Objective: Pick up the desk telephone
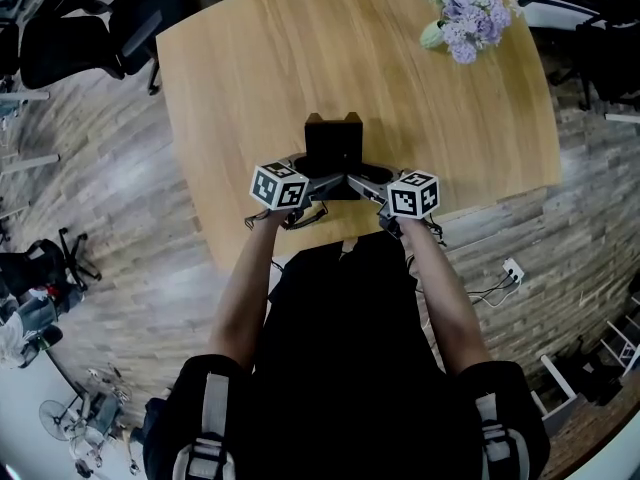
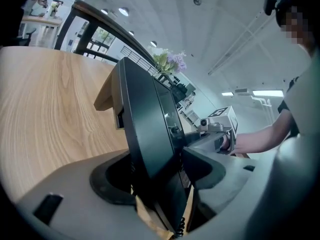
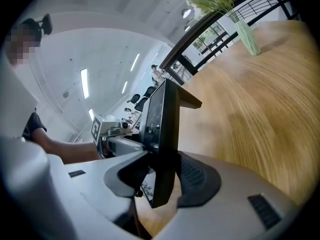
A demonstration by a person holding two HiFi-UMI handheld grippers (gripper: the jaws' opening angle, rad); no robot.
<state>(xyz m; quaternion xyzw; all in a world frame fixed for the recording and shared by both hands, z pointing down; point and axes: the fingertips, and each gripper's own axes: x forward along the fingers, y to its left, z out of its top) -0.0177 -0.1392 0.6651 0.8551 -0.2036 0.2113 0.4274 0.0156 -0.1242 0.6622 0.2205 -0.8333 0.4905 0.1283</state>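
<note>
The black desk telephone (image 1: pixel 332 148) is over the near part of the wooden table (image 1: pixel 250 88), held from both sides. My left gripper (image 1: pixel 318 176) is shut on its left edge. In the left gripper view the telephone (image 2: pixel 145 129) stands on edge between the pads of my left gripper (image 2: pixel 155 176), its coiled cord hanging below. My right gripper (image 1: pixel 362 176) is shut on the opposite edge; in the right gripper view the telephone (image 3: pixel 162 129) fills the gap of my right gripper (image 3: pixel 165 176). Each gripper view shows the other gripper's marker cube behind the phone. Whether the phone clears the tabletop I cannot tell.
A vase of purple and white flowers (image 1: pixel 460 13) stands at the table's far right corner. Black office chairs (image 1: pixel 70 48) sit on the floor at the left. A white power strip (image 1: pixel 513 270) lies on the floor at the right.
</note>
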